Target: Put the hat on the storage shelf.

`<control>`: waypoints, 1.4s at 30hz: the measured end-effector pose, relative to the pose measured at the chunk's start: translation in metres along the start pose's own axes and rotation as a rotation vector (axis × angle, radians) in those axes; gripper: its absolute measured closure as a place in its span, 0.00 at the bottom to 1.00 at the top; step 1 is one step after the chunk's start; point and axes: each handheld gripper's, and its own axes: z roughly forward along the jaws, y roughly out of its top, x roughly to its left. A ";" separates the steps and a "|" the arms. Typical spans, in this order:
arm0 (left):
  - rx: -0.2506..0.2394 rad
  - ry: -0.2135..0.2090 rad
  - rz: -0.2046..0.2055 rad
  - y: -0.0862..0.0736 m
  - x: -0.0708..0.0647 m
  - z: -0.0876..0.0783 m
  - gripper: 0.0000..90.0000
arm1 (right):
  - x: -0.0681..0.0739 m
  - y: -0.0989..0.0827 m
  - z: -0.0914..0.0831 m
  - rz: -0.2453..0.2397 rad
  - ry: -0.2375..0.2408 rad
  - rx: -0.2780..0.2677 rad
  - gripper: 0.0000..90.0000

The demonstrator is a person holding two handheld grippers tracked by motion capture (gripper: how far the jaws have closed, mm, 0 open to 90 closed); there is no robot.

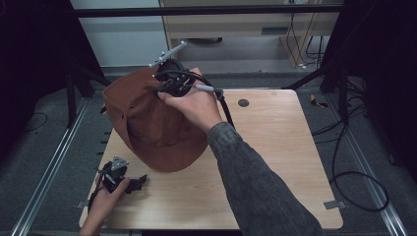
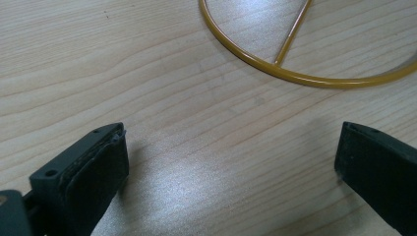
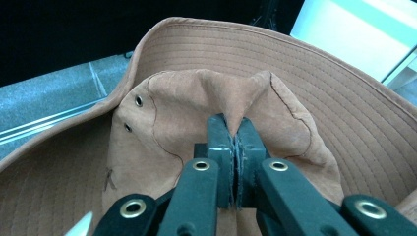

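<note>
Hat (image 1: 157, 128), brown cloth with a wide stitched brim, sits over the left half of your wooden table (image 1: 275, 147), its brim tilted up toward the far left edge. Your right gripper (image 1: 169, 78) comes down on it from above at the far side, with your right hand (image 1: 194, 105) wrapped around the tool and a grey sleeve (image 1: 255, 187) trailing back to the near edge. In the right gripper view, that gripper (image 3: 235, 132) has its two black jaws pressed together on a pinched fold of the hat's (image 3: 206, 98) crown; the cloth rises in a peak between them. Two small metal eyelets (image 3: 138, 101) show on the crown's side, and the brim curves behind it.

Your left gripper (image 1: 140, 181) lies low at the near left corner of the table, just beside the hat's near edge but apart from it, held in your left hand (image 1: 105, 196). In the left gripper view its jaws stand wide apart with nothing between them, only bare wood grain. Ahead of them on the tabletop is a yellow ring (image 2: 275, 66) with a straight yellow spoke (image 2: 295, 29) crossing inside it.

A black cable (image 1: 223, 105) runs from the right gripper across the table.
</note>
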 end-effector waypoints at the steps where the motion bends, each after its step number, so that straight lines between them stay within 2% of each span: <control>1: 0.000 0.001 0.000 0.000 0.000 0.000 0.00 | 0.000 0.000 0.001 0.004 -0.002 0.002 0.98; 32: -0.003 0.000 -0.002 0.000 0.000 0.000 0.00 | 0.002 -0.001 0.031 0.021 0.031 0.039 0.94; 35: -0.003 0.002 -0.003 0.000 0.000 0.000 0.00 | 0.003 -0.002 0.032 0.024 0.035 0.039 0.90; 42: 0.001 0.001 0.002 0.000 0.000 0.000 0.00 | 0.001 -0.006 0.029 0.043 0.030 0.026 0.73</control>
